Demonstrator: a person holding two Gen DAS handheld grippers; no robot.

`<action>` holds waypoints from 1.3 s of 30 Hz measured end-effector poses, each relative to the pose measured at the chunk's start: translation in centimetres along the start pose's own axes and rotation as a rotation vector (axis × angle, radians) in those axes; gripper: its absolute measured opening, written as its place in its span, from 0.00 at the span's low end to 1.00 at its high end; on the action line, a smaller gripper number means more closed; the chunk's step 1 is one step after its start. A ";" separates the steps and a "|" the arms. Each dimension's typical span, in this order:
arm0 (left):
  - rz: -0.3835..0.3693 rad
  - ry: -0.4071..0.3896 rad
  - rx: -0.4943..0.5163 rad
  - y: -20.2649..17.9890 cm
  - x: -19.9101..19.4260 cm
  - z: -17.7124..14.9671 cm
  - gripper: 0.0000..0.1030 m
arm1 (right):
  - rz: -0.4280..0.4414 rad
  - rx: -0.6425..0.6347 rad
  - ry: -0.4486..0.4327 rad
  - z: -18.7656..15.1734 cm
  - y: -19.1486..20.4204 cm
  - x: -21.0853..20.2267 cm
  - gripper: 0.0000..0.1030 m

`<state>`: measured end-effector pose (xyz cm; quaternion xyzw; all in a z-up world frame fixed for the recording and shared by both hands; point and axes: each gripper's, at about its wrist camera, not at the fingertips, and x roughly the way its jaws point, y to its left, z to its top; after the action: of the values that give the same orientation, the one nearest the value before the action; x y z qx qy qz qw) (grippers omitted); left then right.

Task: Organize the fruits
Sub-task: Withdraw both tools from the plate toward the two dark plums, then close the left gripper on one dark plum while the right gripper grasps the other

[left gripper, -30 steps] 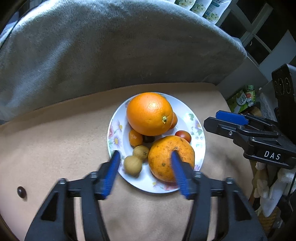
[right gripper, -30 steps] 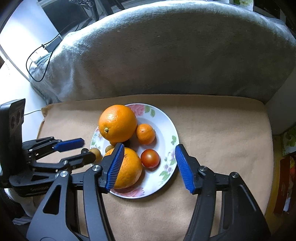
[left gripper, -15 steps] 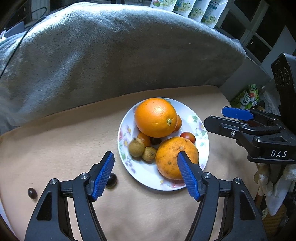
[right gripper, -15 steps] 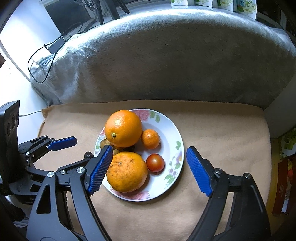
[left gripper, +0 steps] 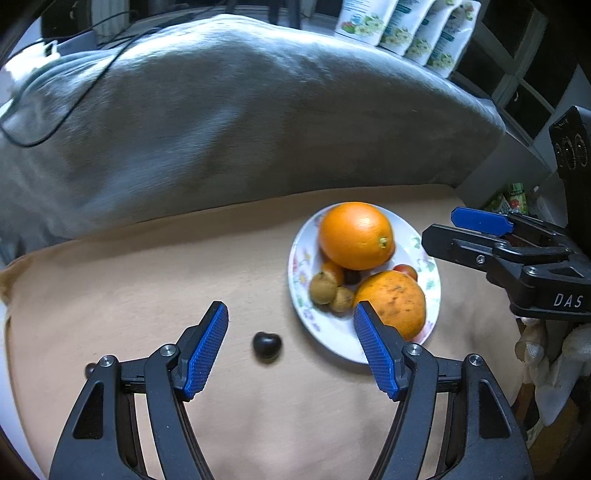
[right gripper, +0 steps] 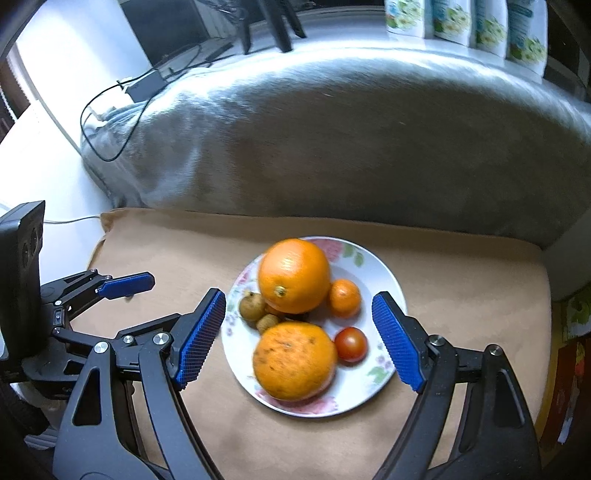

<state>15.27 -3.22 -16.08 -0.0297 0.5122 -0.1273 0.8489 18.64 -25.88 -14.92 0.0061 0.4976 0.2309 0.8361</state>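
Observation:
A floral white plate [left gripper: 430,266] [right gripper: 380,269] on a tan cushion holds two large oranges [left gripper: 354,234] [right gripper: 293,360], a small mandarin [right gripper: 344,298], a red tomato [right gripper: 351,344] and two small brown fruits [left gripper: 323,287]. A dark cherry [left gripper: 266,346] lies on the cushion left of the plate. My left gripper [left gripper: 291,347] is open and empty, with the cherry between its fingers. My right gripper [right gripper: 299,339] is open and empty above the plate's near side.
A grey blanket-covered backrest [left gripper: 229,122] rises behind the tan cushion [left gripper: 147,266]. Another small dark fruit [left gripper: 89,369] lies at the cushion's left, behind my left finger. Cables [right gripper: 110,110] lie at the back left, and food pouches [right gripper: 465,22] stand behind the backrest.
Both grippers have pulled back and up from the plate. The left one has shifted left, so the cherry now lies between its fingers.

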 end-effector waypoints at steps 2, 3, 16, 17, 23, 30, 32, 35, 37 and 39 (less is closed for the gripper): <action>0.010 -0.004 -0.012 0.7 -0.4 -0.2 0.69 | 0.006 -0.012 -0.006 0.2 0.6 0.1 0.82; 0.016 -0.006 -0.021 1.2 -0.6 -0.4 0.69 | 0.008 -0.019 -0.009 0.2 0.8 0.1 0.82; 0.086 -0.006 -0.116 6.8 -1.6 -2.7 0.69 | 0.064 -0.156 -0.047 1.3 6.1 1.0 0.82; 0.092 -0.004 -0.125 7.3 -1.7 -3.0 0.69 | 0.065 -0.173 -0.039 1.2 6.6 1.2 0.82; 0.129 0.011 -0.200 11.0 -1.9 -5.1 0.69 | 0.084 -0.301 0.037 0.4 9.5 3.0 0.82; 0.121 0.025 -0.313 14.9 -1.8 -7.1 0.67 | 0.135 -0.447 0.178 -1.2 12.0 5.7 0.82; 0.113 0.030 -0.349 15.8 -1.7 -7.5 0.66 | 0.137 -0.481 0.206 -1.6 12.4 6.4 0.81; 0.096 0.034 -0.403 17.2 -1.5 -8.2 0.64 | 0.141 -0.527 0.247 -2.1 12.8 7.3 0.75; 0.091 0.041 -0.424 18.0 -1.1 -8.5 0.61 | 0.142 -0.551 0.270 -2.2 13.2 8.0 0.74; 0.087 0.048 -0.433 18.4 -0.8 -8.7 0.57 | 0.142 -0.570 0.287 -2.3 13.3 8.5 0.72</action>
<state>10.67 15.41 -22.87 -0.1860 0.5486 0.0217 0.8148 15.07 -11.21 -19.93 -0.2261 0.5239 0.4174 0.7072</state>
